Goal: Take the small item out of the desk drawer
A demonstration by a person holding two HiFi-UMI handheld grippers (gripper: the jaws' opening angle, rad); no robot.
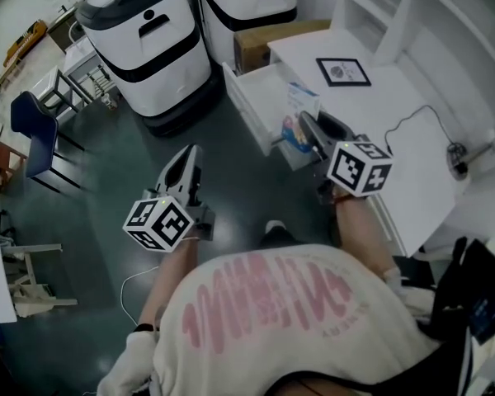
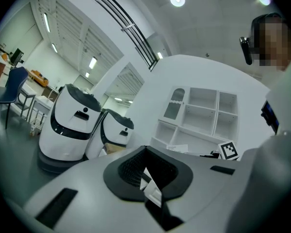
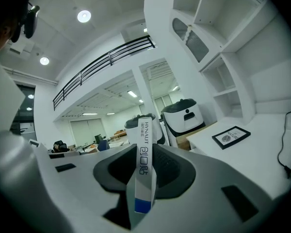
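A small white and blue box (image 1: 302, 104) stands upright between the jaws of my right gripper (image 1: 309, 126), just in front of the open white desk drawer (image 1: 252, 99). In the right gripper view the same box (image 3: 142, 171), printed with blue lettering, is pinched between the black pads, and the right gripper (image 3: 144, 148) is shut on it. My left gripper (image 1: 188, 153) hangs over the dark floor to the left of the drawer, away from the desk. In the left gripper view the left gripper (image 2: 145, 154) has its pads together with nothing between them.
The white desk (image 1: 396, 139) carries a framed picture (image 1: 343, 71) and a cable (image 1: 412, 115). Two white and black robot bodies (image 1: 148, 44) and a cardboard box (image 1: 268, 40) stand behind the drawer. A blue chair (image 1: 31, 130) is at the left. White shelves (image 2: 199, 115) rise above the desk.
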